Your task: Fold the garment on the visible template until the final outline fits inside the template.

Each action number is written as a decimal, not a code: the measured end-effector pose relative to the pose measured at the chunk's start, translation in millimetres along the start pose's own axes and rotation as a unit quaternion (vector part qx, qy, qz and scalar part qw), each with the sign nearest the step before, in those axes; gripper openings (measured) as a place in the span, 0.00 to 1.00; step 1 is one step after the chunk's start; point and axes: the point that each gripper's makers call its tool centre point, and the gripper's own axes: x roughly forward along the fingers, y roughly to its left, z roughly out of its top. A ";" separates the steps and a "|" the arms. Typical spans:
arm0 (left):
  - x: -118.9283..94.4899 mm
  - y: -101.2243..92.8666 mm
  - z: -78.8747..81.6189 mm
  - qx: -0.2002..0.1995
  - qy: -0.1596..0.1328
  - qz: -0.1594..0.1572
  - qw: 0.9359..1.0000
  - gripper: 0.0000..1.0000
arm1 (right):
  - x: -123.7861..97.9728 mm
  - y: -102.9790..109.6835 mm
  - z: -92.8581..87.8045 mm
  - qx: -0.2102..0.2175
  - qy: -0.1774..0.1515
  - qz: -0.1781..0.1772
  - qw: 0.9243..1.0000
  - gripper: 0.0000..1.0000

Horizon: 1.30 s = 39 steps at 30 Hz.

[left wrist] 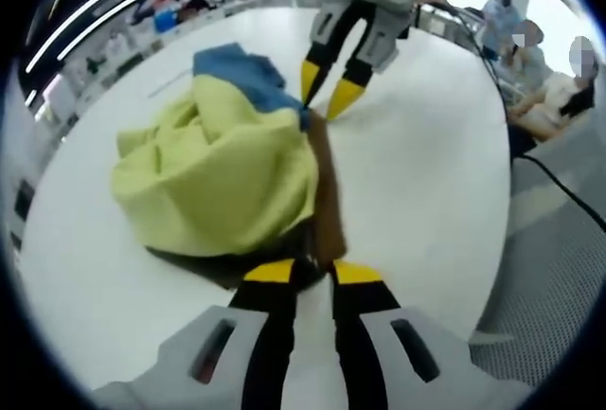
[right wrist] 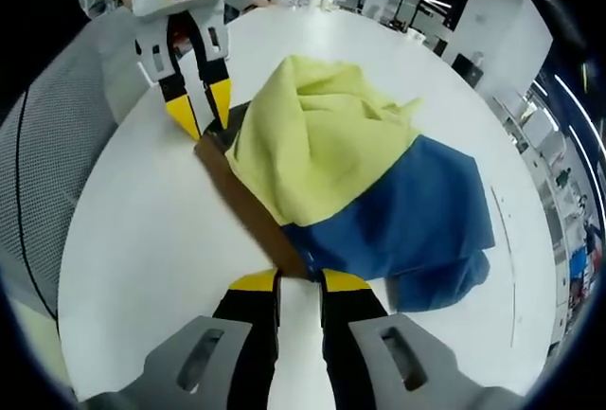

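A: Report the garment position, taking the white round table [left wrist: 417, 173] as the landmark.

B: The garment [left wrist: 218, 169] lies bunched on the table top, toward the table's left half in the left gripper view. Its left portion is yellow-green fabric [left wrist: 204, 178]; a blue section [left wrist: 241, 69] sits at the far end; a brown band [left wrist: 327, 192] forms its right-hand edge.

A: State of the left gripper?

B: The left gripper [left wrist: 311, 271] is at the near end of the brown band. Its yellow-tipped jaws stand narrow, with the band's end pinched between them.

A: And the right gripper?

B: The right gripper [left wrist: 327, 98] is at the far end of the same band, where brown meets blue. In the right gripper view, the right gripper [right wrist: 298, 280] has its jaws narrow, closed on the edge of the garment [right wrist: 355, 173]. The left gripper [right wrist: 201, 112] appears at upper left there, its tips on the opposite end of the brown band [right wrist: 246, 204].

A: Beyond the table?

B: Grey mesh flooring [left wrist: 559, 287] lies right of the table, and seated people [left wrist: 559, 88] are behind it.
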 end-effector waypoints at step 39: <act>-12.3 7.7 1.1 -0.022 -0.007 0.000 1.000 0.00 | -7.0 19.4 5.6 0.092 -0.027 -0.026 0.995 0.02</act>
